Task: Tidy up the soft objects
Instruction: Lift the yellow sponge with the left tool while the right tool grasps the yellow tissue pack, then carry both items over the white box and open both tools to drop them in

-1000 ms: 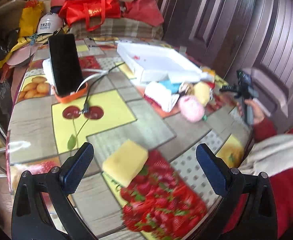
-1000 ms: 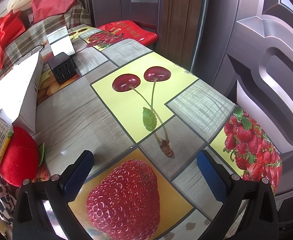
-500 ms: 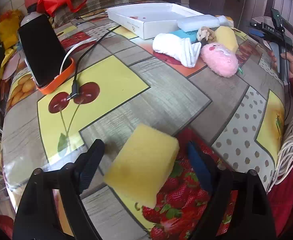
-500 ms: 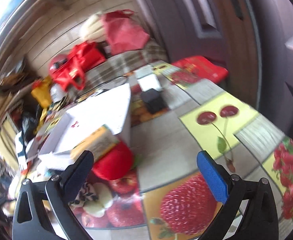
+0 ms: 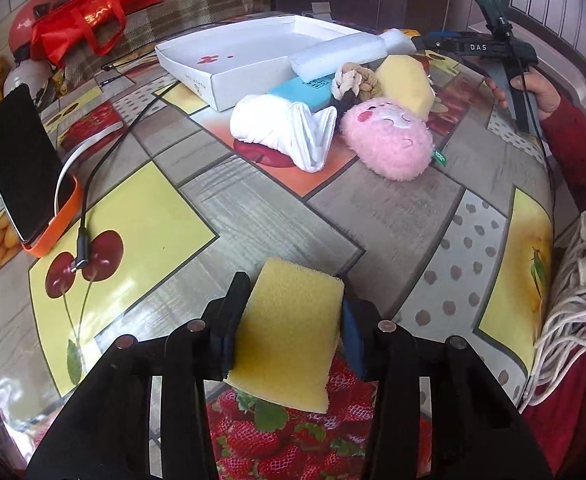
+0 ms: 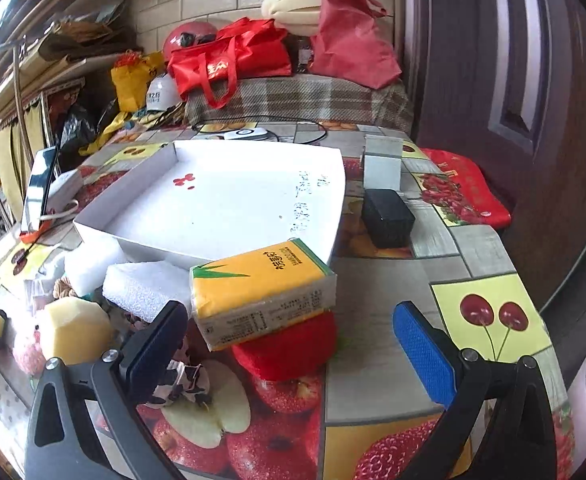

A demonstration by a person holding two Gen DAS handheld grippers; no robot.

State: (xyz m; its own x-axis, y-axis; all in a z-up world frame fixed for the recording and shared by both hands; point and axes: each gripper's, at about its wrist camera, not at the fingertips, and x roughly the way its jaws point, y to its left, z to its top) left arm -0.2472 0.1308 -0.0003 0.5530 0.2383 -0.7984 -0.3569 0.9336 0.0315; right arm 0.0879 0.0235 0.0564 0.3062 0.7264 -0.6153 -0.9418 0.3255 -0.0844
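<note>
My left gripper point(image 5: 291, 320) is shut on a yellow sponge point(image 5: 289, 332) and holds it over the table's near edge. Beyond it lie a pink plush point(image 5: 387, 142), a rolled white cloth point(image 5: 285, 128), a yellow foam block point(image 5: 405, 82) and a white foam slab point(image 5: 341, 54) beside the open white box point(image 5: 197, 68). My right gripper point(image 6: 289, 344) is open and empty, facing a yellow tissue pack point(image 6: 263, 286) that rests on a red plush point(image 6: 289, 350). The white box point(image 6: 229, 204) lies behind them, with white foam point(image 6: 145, 286) and the yellow block point(image 6: 73, 328) to the left.
A phone on an orange stand point(image 5: 25, 176) with a cable point(image 5: 93, 176) stands at the table's left. A black cube point(image 6: 387, 218) and a small mirror point(image 6: 383, 160) sit right of the box. Red bags point(image 6: 229, 60) are piled behind the table. A dark door point(image 6: 513, 80) is on the right.
My left gripper has closed on the yellow sponge, which lay loose between its fingers. My right gripper has swung left from the bare tablecloth toward the box and the tissue pack.
</note>
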